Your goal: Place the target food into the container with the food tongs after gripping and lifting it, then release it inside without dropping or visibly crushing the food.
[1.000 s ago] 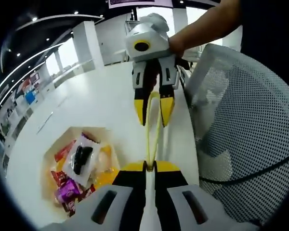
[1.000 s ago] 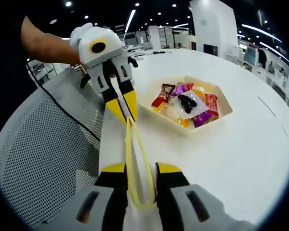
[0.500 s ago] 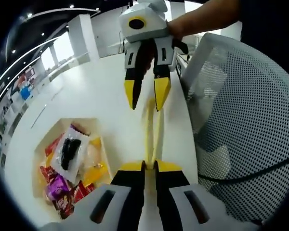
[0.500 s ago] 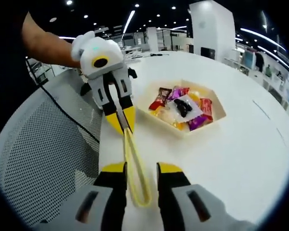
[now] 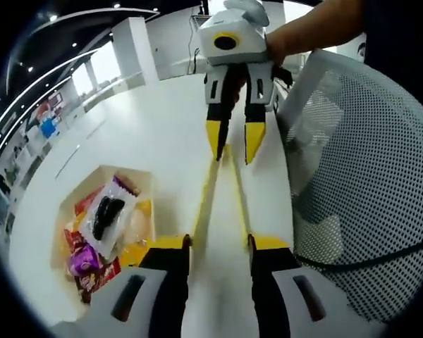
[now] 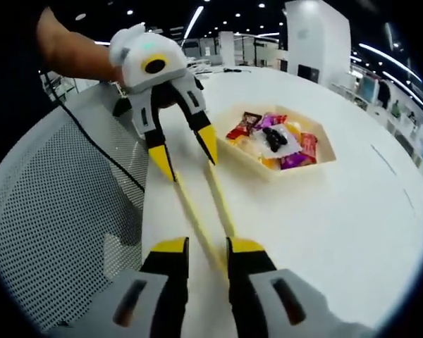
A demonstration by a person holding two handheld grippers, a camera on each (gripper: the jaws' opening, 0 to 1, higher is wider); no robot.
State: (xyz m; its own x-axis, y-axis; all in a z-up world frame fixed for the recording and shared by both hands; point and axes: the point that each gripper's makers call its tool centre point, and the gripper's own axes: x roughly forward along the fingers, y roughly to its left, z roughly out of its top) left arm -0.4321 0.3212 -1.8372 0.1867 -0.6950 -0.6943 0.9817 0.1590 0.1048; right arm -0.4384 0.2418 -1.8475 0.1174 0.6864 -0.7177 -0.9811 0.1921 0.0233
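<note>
Tongs (image 5: 222, 190), pale yellow, lie stretched between the two claws over a white table (image 5: 127, 141). In the left gripper view, the left claw (image 5: 218, 243) stands with its jaws spread wide, one on each outer side of the tong arms. Opposite it, the right claw (image 5: 233, 148) comes down from above, held in a person's hand. In the right gripper view, the right claw (image 6: 201, 246) has its jaws narrow around the tongs' closed end; whether it truly grips is hard to tell. The left claw (image 6: 182, 155) appears there spread wide.

Wrapped snacks (image 6: 275, 141) fill a shallow hexagonal tray (image 6: 296, 169), ahead and to the right of the right claw, and ahead-left of the left claw (image 5: 102, 225). A mesh chair back (image 5: 366, 176) sits beside the table.

To do this step well, one claw should probably settle on the tong arms evenly, squeezing gently so they close without twisting.

Compared with half a second ago, the left claw has opened from nearly closed, and the tong arms have sprung apart.
</note>
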